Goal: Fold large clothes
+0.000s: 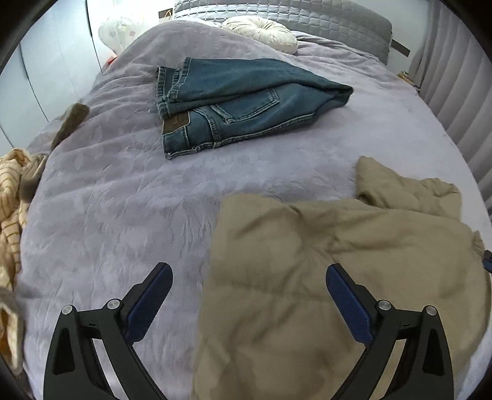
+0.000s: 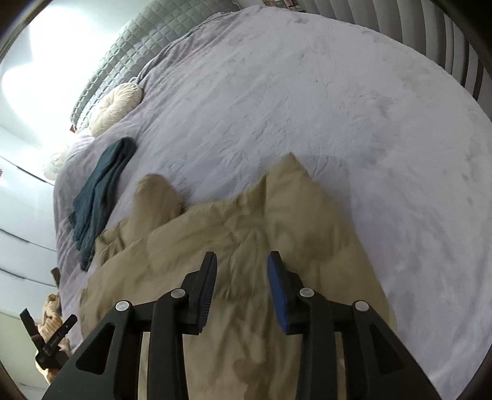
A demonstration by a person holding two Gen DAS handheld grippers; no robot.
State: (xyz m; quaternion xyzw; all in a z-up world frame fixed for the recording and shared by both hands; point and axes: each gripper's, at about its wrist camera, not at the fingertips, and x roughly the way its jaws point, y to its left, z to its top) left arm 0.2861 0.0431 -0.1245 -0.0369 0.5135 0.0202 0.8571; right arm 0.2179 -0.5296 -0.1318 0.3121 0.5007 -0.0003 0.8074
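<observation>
Over the crumpled tan quilted jacket we hover our left gripper spread wide, right gripper narrower, nothing gripped, choosing fold edges.

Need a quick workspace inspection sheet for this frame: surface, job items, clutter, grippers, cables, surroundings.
Surface: bed with lilac blanket, wrinkled.
Job's things: tan garment spread rumpled at the near edge; folded jeans lying farther up the bed.
Clutter: striped beige cloth at the bed's left edge; round cream cushion near the head.
Grippers: left gripper open, above the tan garment's left edge; right gripper open, over the garment, not clamped on it.
Cables: nothing seen.
Surroundings: grey quilted pillow, padded headboard, white plastic bag beyond the bed.
</observation>
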